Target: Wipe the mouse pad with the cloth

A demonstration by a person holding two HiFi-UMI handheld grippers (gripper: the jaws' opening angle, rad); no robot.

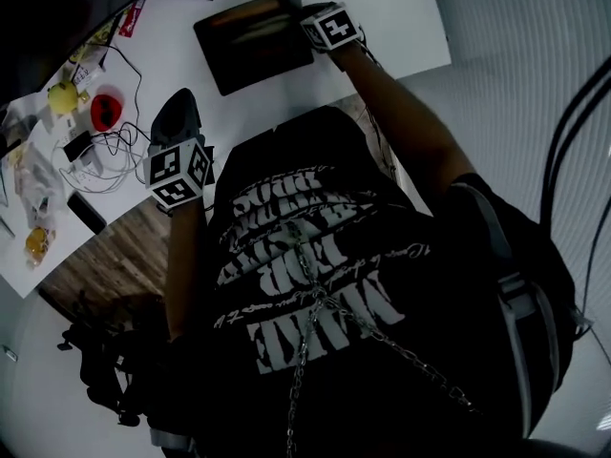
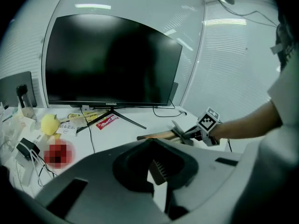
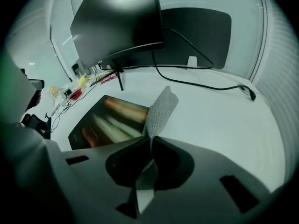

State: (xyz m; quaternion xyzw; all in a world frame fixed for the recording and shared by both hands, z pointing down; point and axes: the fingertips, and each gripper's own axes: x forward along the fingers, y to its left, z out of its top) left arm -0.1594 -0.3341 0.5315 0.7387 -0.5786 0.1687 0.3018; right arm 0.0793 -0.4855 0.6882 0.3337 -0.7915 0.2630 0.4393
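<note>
The mouse pad (image 1: 250, 41) is dark with blurred coloured streaks and lies on the white desk (image 1: 401, 17). My right gripper (image 1: 304, 10) is shut on a grey cloth (image 3: 161, 110), which sticks out past its jaws over the pad's right edge (image 3: 107, 122). I cannot tell whether cloth and pad touch. My left gripper (image 1: 181, 114) hovers over the desk's near edge, left of the pad and well apart from it. Its jaws (image 2: 156, 169) stand open, one ribbed pad showing and nothing between them. The left gripper view shows the right gripper (image 2: 187, 134) over the pad (image 2: 154, 135).
A large black monitor (image 2: 112, 59) on a splayed stand fills the back of the desk. At the desk's left lie a yellow object (image 1: 63, 96), a red object (image 1: 105, 110), tangled cables (image 1: 115, 151) and small clutter. A black cable (image 3: 205, 85) runs behind the pad.
</note>
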